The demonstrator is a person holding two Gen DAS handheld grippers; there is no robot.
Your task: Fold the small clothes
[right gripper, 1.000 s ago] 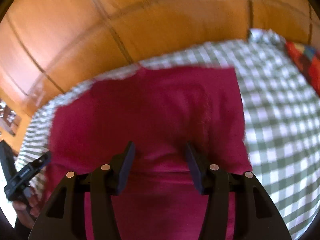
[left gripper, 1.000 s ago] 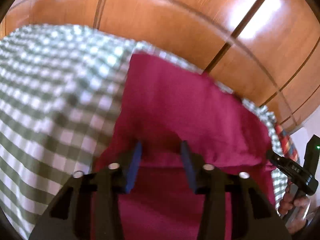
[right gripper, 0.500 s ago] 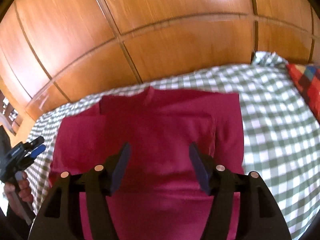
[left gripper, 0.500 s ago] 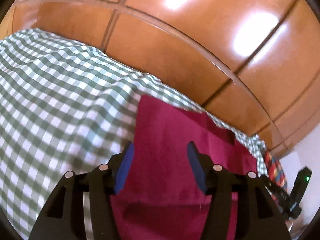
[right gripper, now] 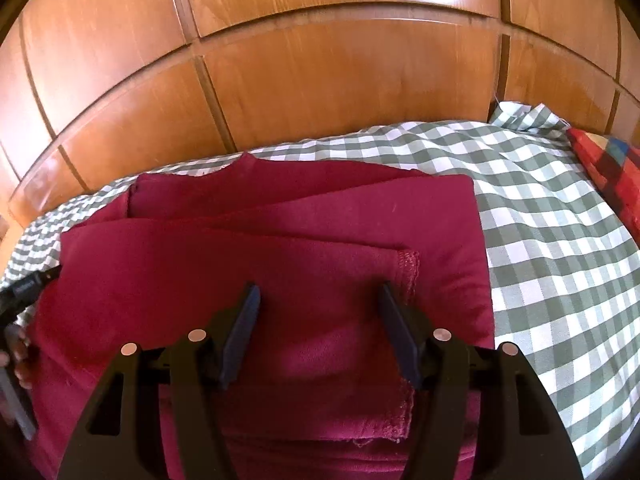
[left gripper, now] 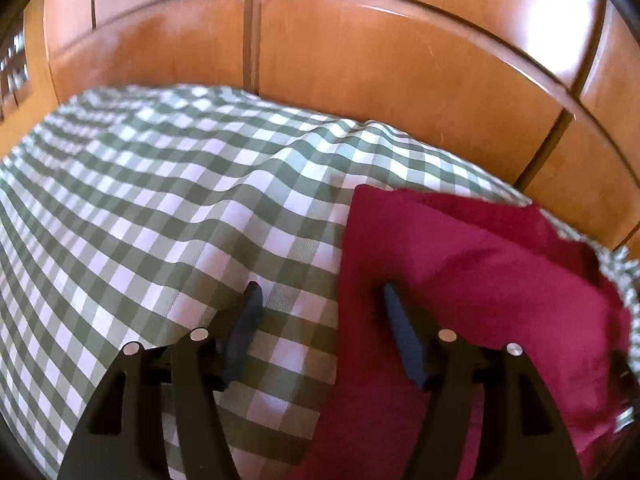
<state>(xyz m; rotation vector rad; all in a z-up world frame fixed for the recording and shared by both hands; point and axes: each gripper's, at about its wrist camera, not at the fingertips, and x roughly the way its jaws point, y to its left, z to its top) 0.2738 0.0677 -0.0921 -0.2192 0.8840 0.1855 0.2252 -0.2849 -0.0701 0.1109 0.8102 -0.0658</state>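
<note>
Left wrist view, from the left: checked cloth [left gripper: 160, 200], woven, in green and white squares, spread over something soft and lying in shallow waves. Behind it, glossy wooden panels [left gripper: 360, 80], orange-brown, curved by the lens, with bright glare at the upper right. In the low middle, left tongs [left gripper: 320, 292], black with dark blue pads, opening at that moment and gripping nothing; underneath the gap, checked cloth and the left edge of the red garment [left gripper: 460, 280]. Right pad over that edge; touching it or not, could not tell. To the right, the garment itself: dark red, soft and matt, folded into a rough rectangle with a second layer showing at the far side. Its right end blurred and cut off by the frame.

Right wrist view, from the left: left hand [right gripper: 18, 356] at the very edge, only fingers around a black and grey handle, mostly cut off. Then the red garment [right gripper: 280, 248] shown whole in its width, lying flat on the checked cloth [right gripper: 540, 220] close to the wooden panels [right gripper: 320, 80]. Visible only here: several overlapped layers, a stitched hem with a slightly frayed seam. Right tongs [right gripper: 319, 292] stood well apart above the garment, holding nothing. At the far right, a patchwork cushion [right gripper: 612, 172] in red, blue and yellow, half out of frame.
</note>
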